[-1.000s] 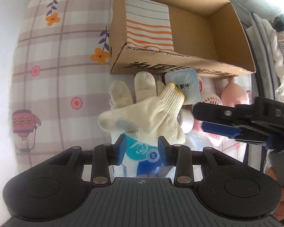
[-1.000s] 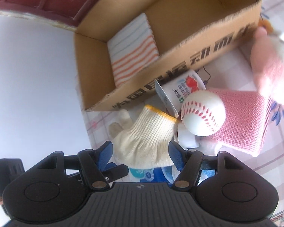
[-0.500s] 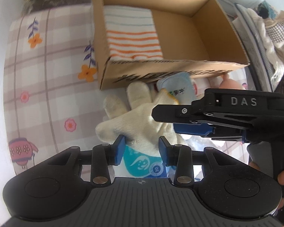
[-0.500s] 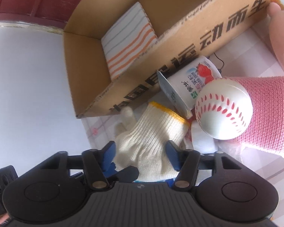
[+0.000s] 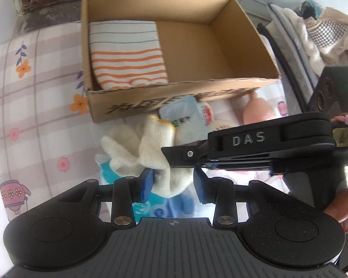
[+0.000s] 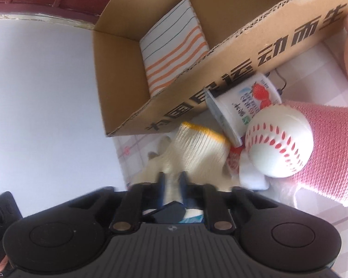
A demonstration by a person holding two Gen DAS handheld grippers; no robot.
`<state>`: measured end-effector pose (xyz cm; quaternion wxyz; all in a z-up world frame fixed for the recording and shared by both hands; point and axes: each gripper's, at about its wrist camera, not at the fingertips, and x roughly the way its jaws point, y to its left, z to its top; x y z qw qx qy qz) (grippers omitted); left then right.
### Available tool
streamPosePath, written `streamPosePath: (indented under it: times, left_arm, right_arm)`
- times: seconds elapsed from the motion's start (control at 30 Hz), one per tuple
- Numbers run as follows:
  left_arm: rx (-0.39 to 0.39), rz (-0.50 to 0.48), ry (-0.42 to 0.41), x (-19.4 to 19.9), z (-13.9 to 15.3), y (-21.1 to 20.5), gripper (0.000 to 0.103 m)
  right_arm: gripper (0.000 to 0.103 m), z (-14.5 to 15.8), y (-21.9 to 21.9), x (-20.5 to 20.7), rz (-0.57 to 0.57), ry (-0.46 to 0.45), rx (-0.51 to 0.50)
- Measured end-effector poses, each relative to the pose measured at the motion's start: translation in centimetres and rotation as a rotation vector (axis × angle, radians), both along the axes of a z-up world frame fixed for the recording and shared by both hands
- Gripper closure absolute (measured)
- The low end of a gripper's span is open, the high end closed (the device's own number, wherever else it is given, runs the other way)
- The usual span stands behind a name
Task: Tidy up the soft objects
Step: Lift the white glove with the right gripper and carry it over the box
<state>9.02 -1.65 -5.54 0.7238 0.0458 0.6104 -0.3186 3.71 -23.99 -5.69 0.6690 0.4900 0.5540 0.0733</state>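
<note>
Closing just now, right gripper [image 6: 172, 180] fingers pinch the knit glove [image 6: 197, 148]. Left gripper [image 5: 172, 181] fingers stand part-open around it. Ready for the cardboard box [image 6: 243, 53].

Bright daylight, strongest from right of both views. Fisheye bends cardboard box [image 5: 164, 102] edges; dark vignette in frame corners. Right hand-held gripper [image 6: 172, 180] fingers motion-blurred in own view. Baseball [image 6: 278, 141] glares white. Pale patches on bench cloth [image 5: 34, 115] washed out.
</note>
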Motion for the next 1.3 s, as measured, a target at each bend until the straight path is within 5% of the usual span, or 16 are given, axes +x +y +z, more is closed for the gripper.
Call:
streamPosePath:
  times: [0.37, 0.77, 0.93, 1.07, 1.3]
  left_arm:
    - [-0.037, -0.005, -0.055, 0.0, 5.9, -1.3, 0.068]
    - [-0.108, -0.026, -0.262, 6.4, 14.2, -4.4, 0.068]
    - [-0.111, -0.011, -0.309, 10.5, 12.5, -6.7, 0.068]
    - [-0.071, 0.002, -0.293, 13.7, 8.5, -7.8, 0.068]
    - [0.116, 0.003, -0.269, 17.0, 2.1, -8.5, 0.067]
  right_arm:
    - [0.100, 6.5, -2.2, 2.1, 0.013, -0.082, 0.082]
    - [0.101, 14.7, -6.0, 11.0, -0.056, -0.285, 0.088]
    - [0.101, 12.3, -6.9, 16.0, -0.054, -0.301, 0.032]
    - [0.101, 7.2, -6.1, 18.9, -0.048, -0.261, 0.014]
    - [0.101, -1.5, -4.3, 21.4, -0.056, -0.143, 0.106]
